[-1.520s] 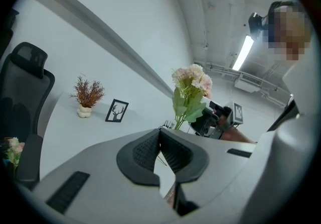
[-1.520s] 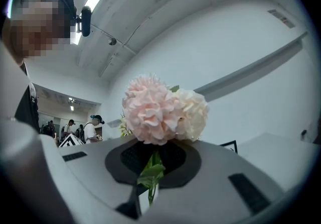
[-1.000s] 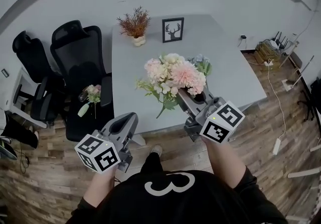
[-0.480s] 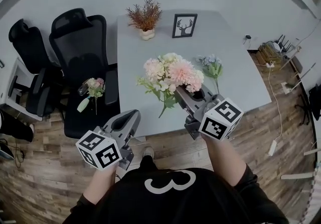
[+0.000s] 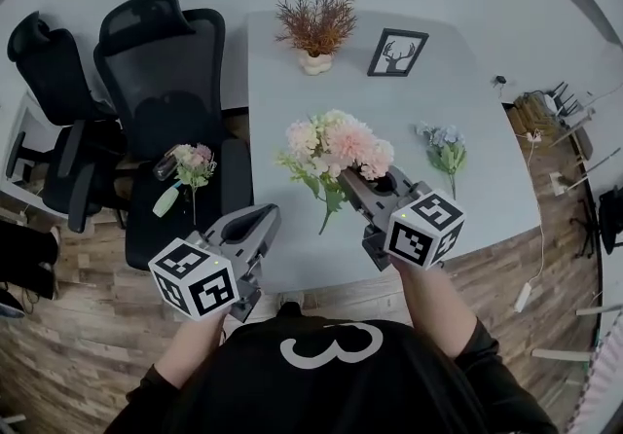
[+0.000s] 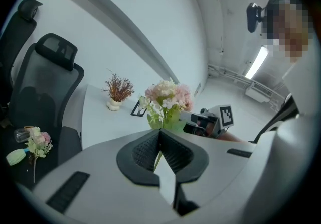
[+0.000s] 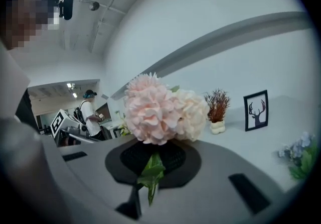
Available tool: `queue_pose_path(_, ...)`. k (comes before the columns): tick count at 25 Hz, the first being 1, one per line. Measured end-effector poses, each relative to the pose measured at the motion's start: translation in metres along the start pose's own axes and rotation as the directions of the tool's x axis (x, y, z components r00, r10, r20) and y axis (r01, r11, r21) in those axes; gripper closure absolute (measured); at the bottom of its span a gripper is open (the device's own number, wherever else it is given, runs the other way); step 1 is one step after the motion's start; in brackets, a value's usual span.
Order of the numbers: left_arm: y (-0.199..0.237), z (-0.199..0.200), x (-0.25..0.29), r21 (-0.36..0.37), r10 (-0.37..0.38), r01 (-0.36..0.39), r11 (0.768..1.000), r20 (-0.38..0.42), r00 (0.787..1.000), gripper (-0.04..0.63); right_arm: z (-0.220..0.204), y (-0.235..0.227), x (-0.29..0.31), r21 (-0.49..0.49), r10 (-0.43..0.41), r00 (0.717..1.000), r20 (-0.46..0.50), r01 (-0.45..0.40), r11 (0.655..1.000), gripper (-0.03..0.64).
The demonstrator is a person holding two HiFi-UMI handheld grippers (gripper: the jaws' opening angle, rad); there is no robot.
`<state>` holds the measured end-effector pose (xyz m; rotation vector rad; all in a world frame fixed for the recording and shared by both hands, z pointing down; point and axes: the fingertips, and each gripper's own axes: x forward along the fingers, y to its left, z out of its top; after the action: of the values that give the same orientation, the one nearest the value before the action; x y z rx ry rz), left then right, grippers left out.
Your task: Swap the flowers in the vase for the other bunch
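Observation:
A large pink and cream bouquet (image 5: 336,143) hangs over the near part of the grey table (image 5: 292,101), its stem pinched in my right gripper (image 5: 348,179), which is shut on it; the blooms (image 7: 155,110) fill the right gripper view above the pads. A smaller blue-green bunch (image 5: 443,145) lies on the table to the right. A clear glass vase (image 5: 165,167) lies on its side on the black chair seat with a small pink sprig (image 5: 193,162) at it. My left gripper (image 5: 265,218) is shut and holds nothing, off the table's near left corner.
A dried russet plant in a white pot (image 5: 316,28) and a framed deer picture (image 5: 396,53) stand at the table's far end. Two black office chairs (image 5: 165,62) stand to the left. A pale green object (image 5: 165,200) lies by the vase.
Both grippers have shifted left along the table's near edge. The bouquet went with the right gripper, away from the blue-green bunch and nearer the chair.

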<state>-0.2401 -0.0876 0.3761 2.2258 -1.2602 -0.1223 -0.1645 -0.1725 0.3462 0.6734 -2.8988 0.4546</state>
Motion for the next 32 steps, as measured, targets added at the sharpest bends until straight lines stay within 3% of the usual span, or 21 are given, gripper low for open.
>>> queue_pose_path(12,0.071,0.001,0.002,-0.071,0.001,-0.006,0.997,-0.064,0.998,0.584,-0.080,-0.043,0.075,0.093,-0.057,0.968,-0.243,0.082,0.992,0.584)
queue_pose_path(20,0.094,-0.002,0.010,-0.113,-0.011,0.001,0.994,-0.090,0.996,0.584,-0.119,-0.082,0.104,0.146,-0.158,0.933,-0.324,0.214,0.966,0.584)
queue_pose_path(32,0.106,-0.011,0.027,-0.131,-0.007,-0.010,0.991,-0.130,0.992,0.584,-0.159,-0.111,0.118,0.182,-0.197,0.896,-0.397,0.288,0.940,0.581)
